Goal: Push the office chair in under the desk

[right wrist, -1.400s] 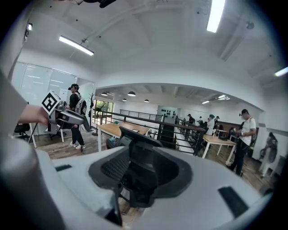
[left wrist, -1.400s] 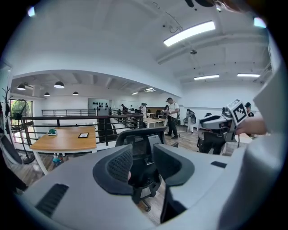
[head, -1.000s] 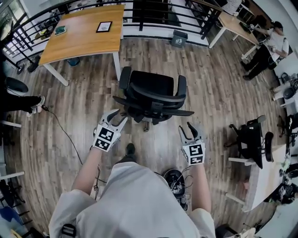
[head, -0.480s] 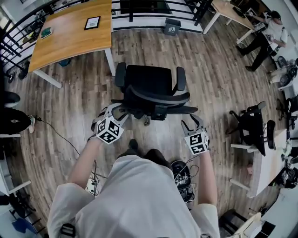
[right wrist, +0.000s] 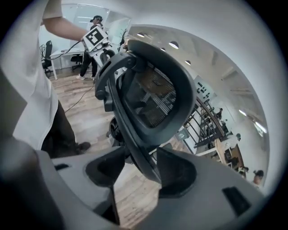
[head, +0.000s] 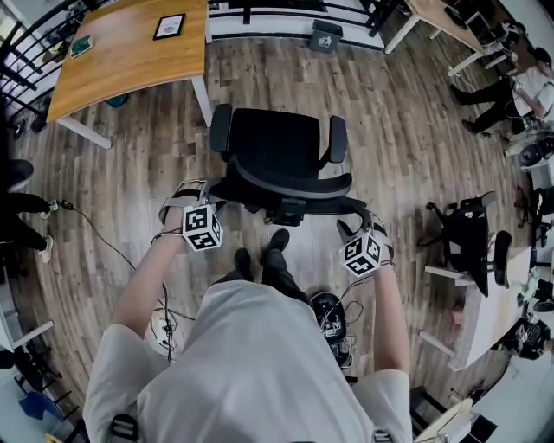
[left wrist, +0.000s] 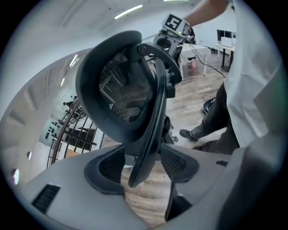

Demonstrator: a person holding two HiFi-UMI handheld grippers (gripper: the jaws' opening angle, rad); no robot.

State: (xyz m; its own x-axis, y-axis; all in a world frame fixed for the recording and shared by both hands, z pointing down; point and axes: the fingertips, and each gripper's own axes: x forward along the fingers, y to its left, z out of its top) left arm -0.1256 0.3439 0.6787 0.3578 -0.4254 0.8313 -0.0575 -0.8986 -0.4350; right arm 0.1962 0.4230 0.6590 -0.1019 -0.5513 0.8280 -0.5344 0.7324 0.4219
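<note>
Chair (head: 275,156) | left claw (left wrist: 141,162) + right claw (right wrist: 141,165) clamped on its back rim, for shoving toward desk (head: 130,52) at 11 o'clock

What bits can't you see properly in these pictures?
Wheels of the office chair: head view, hidden under its seat and backrest.
Far end of the wooden desk: head view, cut off by the top edge.
Print on the framed card on that desk: head view, too small to read.
Chair seat: both gripper views, hidden behind the backrest that the left gripper and right gripper clamp.
</note>
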